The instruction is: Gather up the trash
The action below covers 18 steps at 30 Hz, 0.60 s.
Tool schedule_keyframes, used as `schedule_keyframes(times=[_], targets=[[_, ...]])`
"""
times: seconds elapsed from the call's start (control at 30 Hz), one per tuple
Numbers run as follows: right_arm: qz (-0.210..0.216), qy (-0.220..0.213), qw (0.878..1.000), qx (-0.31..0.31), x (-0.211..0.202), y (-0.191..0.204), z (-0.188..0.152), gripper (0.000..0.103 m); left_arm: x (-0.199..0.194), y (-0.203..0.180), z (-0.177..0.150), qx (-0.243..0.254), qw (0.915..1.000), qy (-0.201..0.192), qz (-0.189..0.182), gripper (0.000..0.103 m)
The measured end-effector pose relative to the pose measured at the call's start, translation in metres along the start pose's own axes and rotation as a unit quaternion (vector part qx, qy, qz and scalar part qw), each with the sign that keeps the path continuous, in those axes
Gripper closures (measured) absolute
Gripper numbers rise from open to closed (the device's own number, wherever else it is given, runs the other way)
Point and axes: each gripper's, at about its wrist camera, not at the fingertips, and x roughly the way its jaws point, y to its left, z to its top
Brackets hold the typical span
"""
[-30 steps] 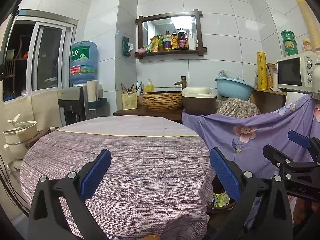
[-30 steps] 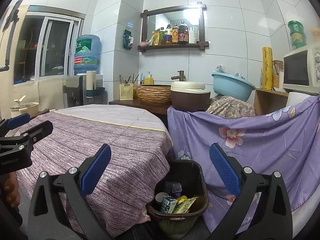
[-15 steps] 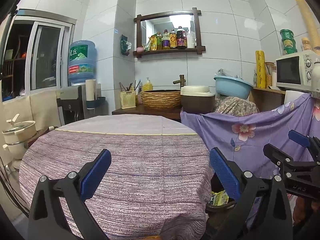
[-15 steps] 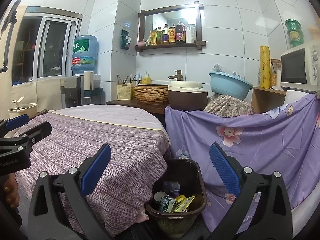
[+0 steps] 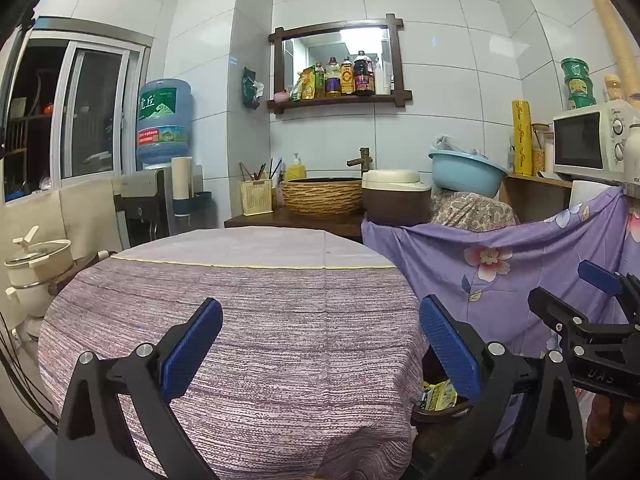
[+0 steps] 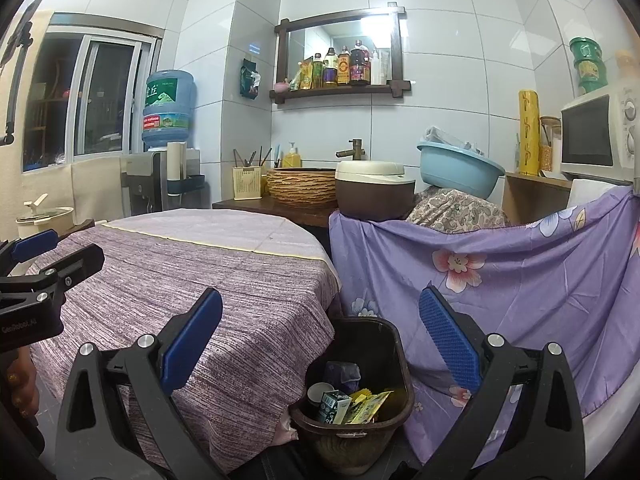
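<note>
The right hand-held gripper (image 6: 320,340) and the left hand-held gripper (image 5: 320,340) both stand wide and empty, the trash lies in the brown bin (image 6: 362,420) at lower centre beside the cloth-covered table (image 6: 180,280), so a careless swing in this crowded tiled kitchen could tip it.

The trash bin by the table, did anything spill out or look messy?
Nothing stands out. The trash bin stands upright beside the table, with cartons and wrappers inside it. No trash shows on the tablecloth. Both grippers' jaws are open and hold nothing.
</note>
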Motion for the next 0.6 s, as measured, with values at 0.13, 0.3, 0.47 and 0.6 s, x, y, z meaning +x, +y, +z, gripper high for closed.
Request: schedule_keyframes(times=[0.13, 0.3, 0.47, 0.6], targets=[[-0.001, 0.002, 1.000, 0.000, 0.0002, 0.0015, -0.0006, 0.006, -0.0013, -0.0013, -0.0022, 0.003, 1.0000, 0.002, 0.000, 0.005], [-0.002, 0.005, 1.000, 0.002, 0.0015, 0.0022, -0.0014, 0.006, -0.0001, -0.0036, -0.0029, 0.005, 1.0000, 0.005, 0.002, 0.005], [-0.002, 0.006, 1.000, 0.001, 0.0017, 0.0024, -0.0015, 0.006, 0.0018, -0.0029, -0.0031, 0.002, 1.0000, 0.008, 0.004, 0.005], [0.000, 0.009, 1.000, 0.002, 0.0025, 0.0019, -0.0018, 0.006, 0.0028, -0.0042, -0.0036, 0.003, 0.9999, 0.010, 0.007, 0.005]])
